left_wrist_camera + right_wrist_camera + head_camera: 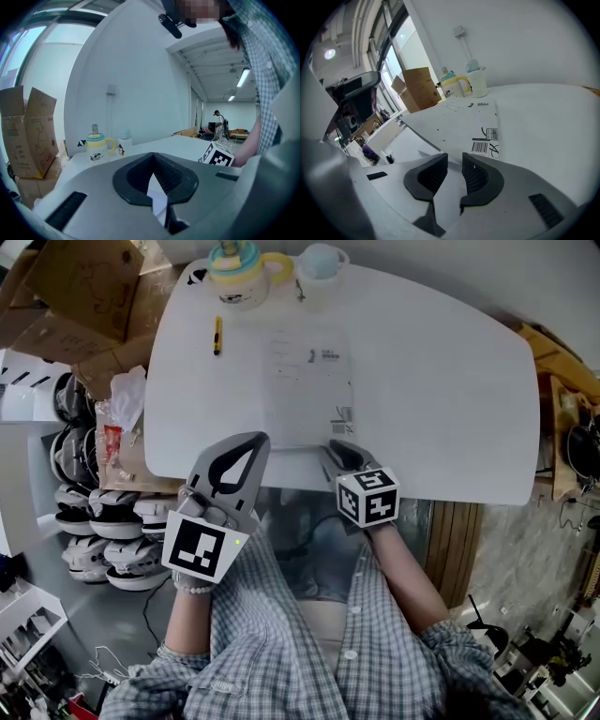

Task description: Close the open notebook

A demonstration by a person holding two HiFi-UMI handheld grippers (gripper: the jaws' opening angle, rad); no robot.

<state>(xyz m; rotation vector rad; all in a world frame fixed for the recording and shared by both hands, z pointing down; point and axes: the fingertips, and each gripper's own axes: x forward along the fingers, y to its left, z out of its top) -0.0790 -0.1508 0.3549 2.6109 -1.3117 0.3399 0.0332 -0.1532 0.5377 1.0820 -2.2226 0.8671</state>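
Claws: two in my head view, each carrying one marker cube.
Left claw (253, 446): shut tip to tip, with nothing in it.
Right claw (339, 450): a narrow gap between the jaws, with nothing between them.
Notebook (309, 381): one, lying flat and closed on the counter (450, 381), barcode (487, 140) side up. Its near edge sits right at the right claw's tips, but I can't tell if they touch. It is ahead and to the right of the left claw.
Drink things: two, well beyond both claws at the far edge and just beside each other. They are a mug (234, 276) with a yellow handle and a white bottle (322, 266).
Small yellow tool (217, 336): one, ahead of the left claw and left of the notebook.
Cardboard boxes (84, 287): a pile off the counter, far left of the left claw. I can't count them.
Head view only: the yellow tool.
Left gripper view only: one distant person (219, 119) standing down the hall.
Right gripper view only: the barcode seen close, just past the jaws.
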